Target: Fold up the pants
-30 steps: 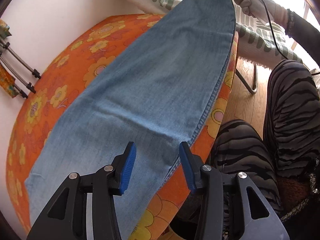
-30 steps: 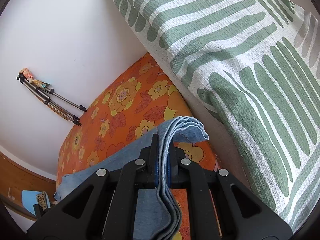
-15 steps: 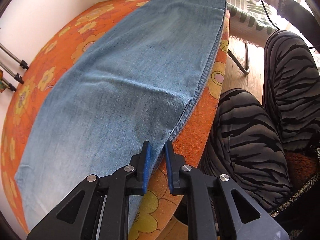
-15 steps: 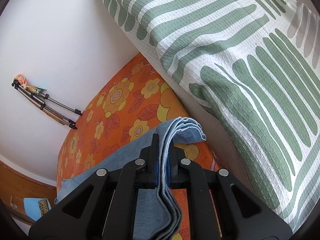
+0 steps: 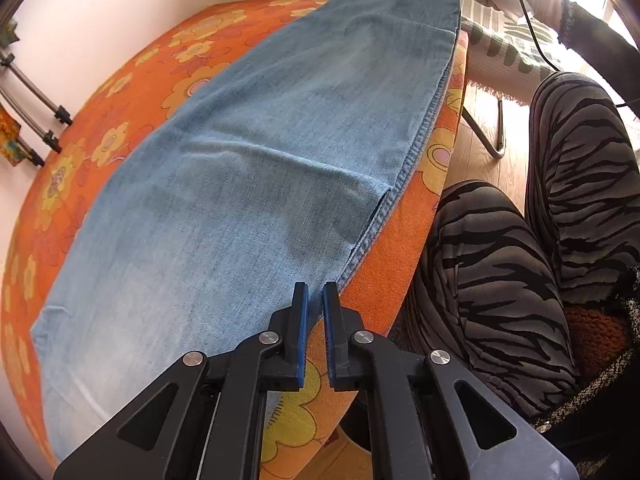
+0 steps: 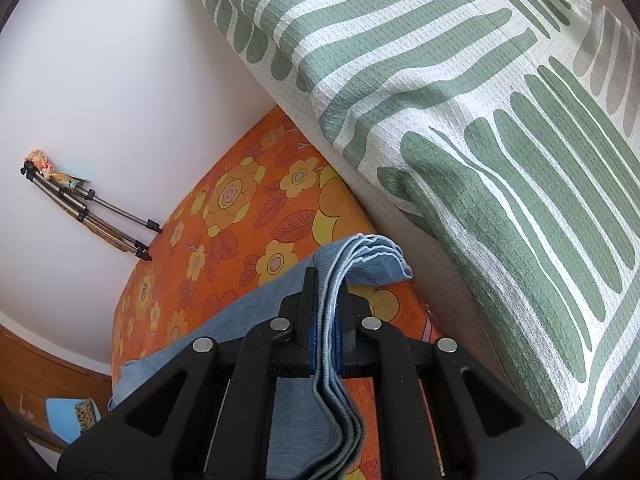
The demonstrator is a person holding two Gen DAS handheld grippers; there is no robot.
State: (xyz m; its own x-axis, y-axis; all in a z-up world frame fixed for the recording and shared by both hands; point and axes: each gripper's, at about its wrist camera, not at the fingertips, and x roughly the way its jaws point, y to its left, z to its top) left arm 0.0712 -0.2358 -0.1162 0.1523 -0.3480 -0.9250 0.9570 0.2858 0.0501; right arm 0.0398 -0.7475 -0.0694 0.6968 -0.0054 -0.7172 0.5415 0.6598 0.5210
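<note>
- On the orange flowered cushion (image 5: 120,92) the jeans (image 5: 248,184) lie stretched long; the right gripper (image 6: 326,320) clamps their bunched end.
- The left gripper (image 5: 315,300), fingers just drawn nearly together at the seam edge, seems to pinch little cloth; it may slip when lifted.

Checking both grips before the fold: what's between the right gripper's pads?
In the right wrist view, several bunched layers of the jeans sit clamped between the right gripper's pads; nothing else lies there.

hidden: jeans (image 5: 248,184) far end | cut off: tripod (image 5: 36,120)
</note>
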